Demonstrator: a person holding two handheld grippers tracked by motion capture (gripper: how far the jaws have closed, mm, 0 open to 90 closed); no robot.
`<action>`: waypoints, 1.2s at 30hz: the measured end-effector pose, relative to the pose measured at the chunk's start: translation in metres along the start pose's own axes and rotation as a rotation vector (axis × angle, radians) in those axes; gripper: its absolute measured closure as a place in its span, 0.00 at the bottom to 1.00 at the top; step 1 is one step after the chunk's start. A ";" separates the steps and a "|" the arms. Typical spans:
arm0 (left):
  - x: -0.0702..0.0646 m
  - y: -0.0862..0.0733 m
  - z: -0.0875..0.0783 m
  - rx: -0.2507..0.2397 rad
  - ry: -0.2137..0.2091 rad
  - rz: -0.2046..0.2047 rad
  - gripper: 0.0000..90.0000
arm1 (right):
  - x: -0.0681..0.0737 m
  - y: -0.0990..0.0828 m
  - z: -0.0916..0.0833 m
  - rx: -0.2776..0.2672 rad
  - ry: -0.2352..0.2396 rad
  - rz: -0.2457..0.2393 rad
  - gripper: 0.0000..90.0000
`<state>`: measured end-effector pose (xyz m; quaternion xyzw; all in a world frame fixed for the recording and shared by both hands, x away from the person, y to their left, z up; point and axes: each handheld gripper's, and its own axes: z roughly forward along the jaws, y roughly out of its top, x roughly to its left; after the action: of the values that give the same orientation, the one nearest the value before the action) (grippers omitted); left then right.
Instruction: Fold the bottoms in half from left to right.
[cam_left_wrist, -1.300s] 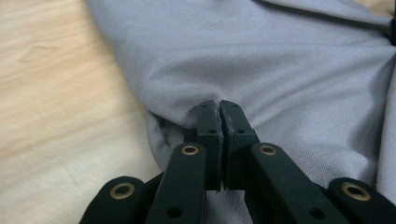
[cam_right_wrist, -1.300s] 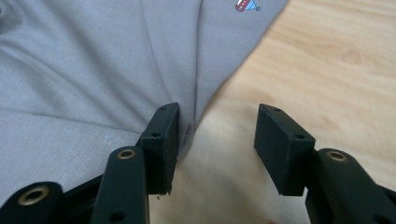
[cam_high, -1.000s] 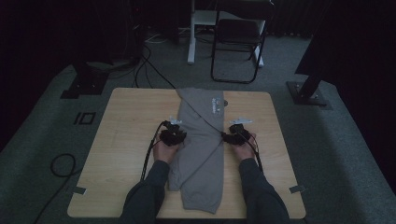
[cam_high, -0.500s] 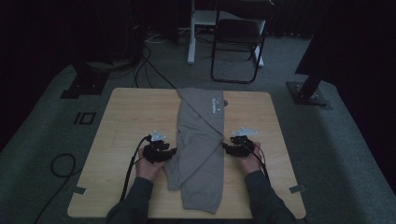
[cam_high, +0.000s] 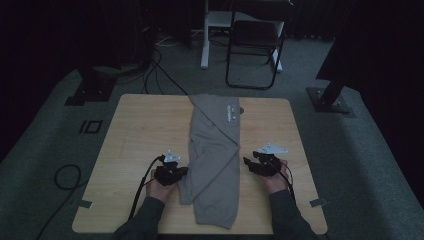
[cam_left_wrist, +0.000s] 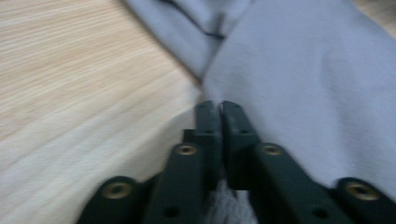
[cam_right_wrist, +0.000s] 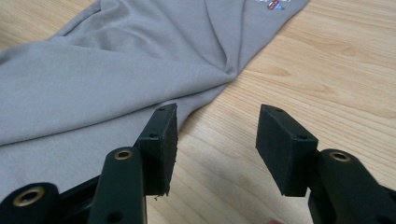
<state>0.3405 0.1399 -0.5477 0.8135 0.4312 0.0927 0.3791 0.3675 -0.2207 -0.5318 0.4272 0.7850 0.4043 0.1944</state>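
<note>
Lying lengthwise down the middle of the wooden table (cam_high: 140, 130), the folded grey sweatshirt (cam_high: 215, 150) is being handled as a light, limp, easily creased item. Its left edge is being pinched by the left gripper (cam_left_wrist: 219, 109), whose jaws have just been closing. The right gripper (cam_right_wrist: 215, 140) is being held unclenched beside the right edge, the judged second hold.
</note>
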 end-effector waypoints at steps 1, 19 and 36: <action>-0.004 0.001 -0.001 -0.008 -0.015 0.005 0.98 | 0.000 0.000 0.000 0.001 -0.002 -0.001 0.54; -0.112 0.003 0.012 0.004 -0.344 0.208 0.96 | 0.014 -0.001 0.004 0.016 0.020 -0.059 0.55; -0.056 0.000 0.000 -0.021 -0.147 0.116 0.74 | 0.074 -0.017 -0.006 0.109 0.163 -0.163 0.54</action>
<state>0.3063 0.0963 -0.5381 0.8377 0.3532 0.0591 0.4124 0.3133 -0.1681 -0.5388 0.3377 0.8512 0.3772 0.1383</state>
